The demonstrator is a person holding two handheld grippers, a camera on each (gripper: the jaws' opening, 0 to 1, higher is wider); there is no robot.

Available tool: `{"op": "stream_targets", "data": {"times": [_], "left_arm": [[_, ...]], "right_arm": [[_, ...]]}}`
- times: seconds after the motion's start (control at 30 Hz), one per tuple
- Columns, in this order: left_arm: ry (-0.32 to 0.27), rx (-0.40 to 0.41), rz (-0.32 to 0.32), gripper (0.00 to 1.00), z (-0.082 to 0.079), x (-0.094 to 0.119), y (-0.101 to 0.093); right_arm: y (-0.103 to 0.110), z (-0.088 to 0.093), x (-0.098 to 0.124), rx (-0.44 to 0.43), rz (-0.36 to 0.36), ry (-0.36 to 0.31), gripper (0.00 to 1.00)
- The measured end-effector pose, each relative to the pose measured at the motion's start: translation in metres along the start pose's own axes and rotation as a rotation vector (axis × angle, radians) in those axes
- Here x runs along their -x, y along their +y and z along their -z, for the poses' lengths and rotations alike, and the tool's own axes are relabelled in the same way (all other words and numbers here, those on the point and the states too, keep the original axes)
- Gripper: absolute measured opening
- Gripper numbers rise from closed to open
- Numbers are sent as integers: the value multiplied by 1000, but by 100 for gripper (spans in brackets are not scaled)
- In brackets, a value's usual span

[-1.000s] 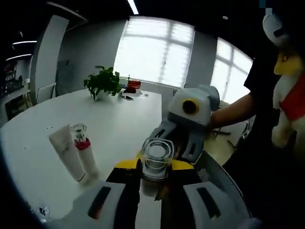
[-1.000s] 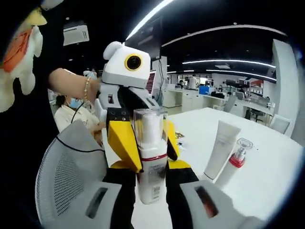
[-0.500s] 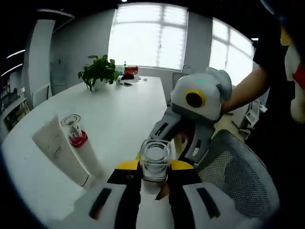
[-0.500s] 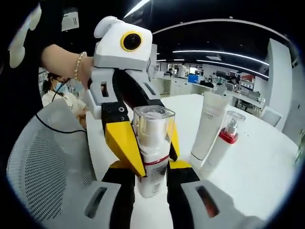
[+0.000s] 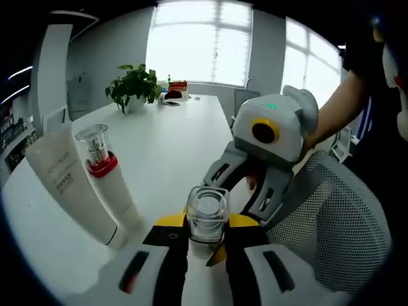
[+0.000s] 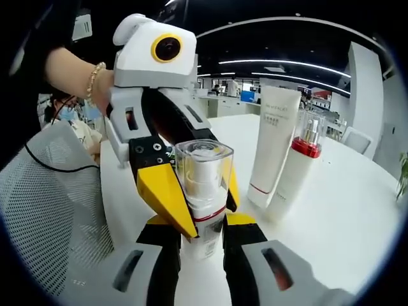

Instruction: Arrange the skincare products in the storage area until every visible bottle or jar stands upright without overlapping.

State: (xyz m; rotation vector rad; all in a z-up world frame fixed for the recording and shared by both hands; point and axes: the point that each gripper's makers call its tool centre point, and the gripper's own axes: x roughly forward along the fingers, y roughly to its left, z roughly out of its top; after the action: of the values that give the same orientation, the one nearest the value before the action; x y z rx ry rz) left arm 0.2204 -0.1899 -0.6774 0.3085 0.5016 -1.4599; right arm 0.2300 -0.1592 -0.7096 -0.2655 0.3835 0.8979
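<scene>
Two grippers, the left gripper (image 6: 191, 191) and the right gripper (image 5: 245, 197), both clench one clear-capped pump bottle (image 6: 203, 191) at lower centre of each view over the white table (image 5: 172, 137); rigid, light, slick plastic, best gripped at its waist.

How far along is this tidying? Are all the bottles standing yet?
Two look done: the white tube and the red-collared pump bottle stand upright side by side on the table. A third, clear-capped bottle is gripped by both tongs, left and right, and is yet to be released.
</scene>
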Motion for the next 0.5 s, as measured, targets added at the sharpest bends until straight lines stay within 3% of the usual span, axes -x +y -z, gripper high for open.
{"op": "stream_targets", "data": {"times": [0.5], "left_arm": [[20, -11, 6, 15, 3, -14, 6]], "right_arm": [[-13, 14, -6, -17, 58, 19, 25]]}}
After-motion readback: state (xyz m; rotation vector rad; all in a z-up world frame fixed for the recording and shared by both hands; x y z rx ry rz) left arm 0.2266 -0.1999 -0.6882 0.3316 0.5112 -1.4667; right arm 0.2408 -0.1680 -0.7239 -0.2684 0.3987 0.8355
